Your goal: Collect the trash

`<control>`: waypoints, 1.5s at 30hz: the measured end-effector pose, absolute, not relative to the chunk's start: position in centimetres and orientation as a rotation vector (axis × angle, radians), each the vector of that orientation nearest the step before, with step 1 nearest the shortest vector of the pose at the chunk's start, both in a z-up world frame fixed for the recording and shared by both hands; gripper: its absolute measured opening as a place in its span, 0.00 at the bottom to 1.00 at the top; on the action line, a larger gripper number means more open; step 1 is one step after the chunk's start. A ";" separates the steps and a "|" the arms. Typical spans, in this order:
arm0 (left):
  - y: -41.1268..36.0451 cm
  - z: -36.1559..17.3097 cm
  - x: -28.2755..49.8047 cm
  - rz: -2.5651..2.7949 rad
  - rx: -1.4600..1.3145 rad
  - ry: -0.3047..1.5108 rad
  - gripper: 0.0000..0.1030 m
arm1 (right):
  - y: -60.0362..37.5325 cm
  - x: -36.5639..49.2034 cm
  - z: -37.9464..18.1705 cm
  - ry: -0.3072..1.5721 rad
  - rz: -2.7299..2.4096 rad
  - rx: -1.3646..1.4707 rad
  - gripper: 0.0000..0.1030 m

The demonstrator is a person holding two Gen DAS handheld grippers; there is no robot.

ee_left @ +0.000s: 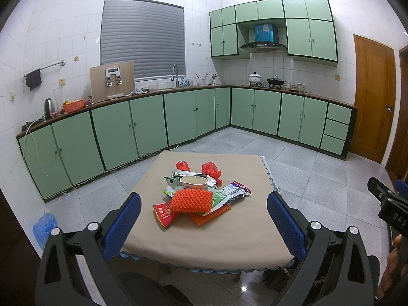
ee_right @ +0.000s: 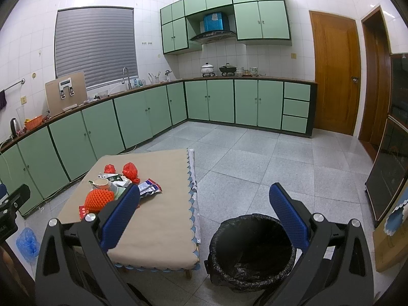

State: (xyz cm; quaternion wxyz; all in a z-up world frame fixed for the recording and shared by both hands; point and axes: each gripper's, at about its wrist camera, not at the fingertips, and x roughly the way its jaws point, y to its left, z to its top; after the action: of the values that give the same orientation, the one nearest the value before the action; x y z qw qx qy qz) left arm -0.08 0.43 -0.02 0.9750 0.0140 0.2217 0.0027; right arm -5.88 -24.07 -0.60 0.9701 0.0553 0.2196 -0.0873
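While both hand-held grippers gape wide and empty, only the right wrist view shows the bin beside the table.

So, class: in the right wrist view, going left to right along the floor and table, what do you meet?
Blue plastic bag → orange foam net → table → black-lined bin → wooden door.
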 end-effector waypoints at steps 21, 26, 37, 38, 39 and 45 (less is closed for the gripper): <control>0.5 0.0 -0.1 0.007 0.028 0.449 0.94 | -24.1 -5.9 -0.8 0.449 -0.174 0.112 0.95; 0.6 -0.4 0.2 0.011 0.029 0.451 0.94 | -24.1 -5.5 -1.4 0.452 -0.171 0.107 0.95; 3.1 -3.1 1.1 0.002 0.023 0.492 0.94 | -23.1 -2.5 -3.0 0.496 -0.087 0.076 0.95; 3.5 -3.3 1.3 0.011 0.025 0.496 0.94 | -22.7 -1.8 -3.5 0.512 -0.062 0.076 0.95; 4.0 -3.6 1.5 0.022 0.026 0.500 0.94 | -22.3 -1.0 -3.9 0.528 -0.034 0.077 0.95; 6.4 -5.9 3.6 0.041 -0.008 0.529 0.94 | -19.1 3.3 -6.2 0.604 0.116 0.069 0.95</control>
State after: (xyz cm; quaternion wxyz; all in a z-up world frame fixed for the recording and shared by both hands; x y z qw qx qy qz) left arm 3.60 6.39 -5.87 0.9650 -0.0041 0.2613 0.0205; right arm 3.31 -19.05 -6.25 0.9526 0.0339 0.2970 0.0571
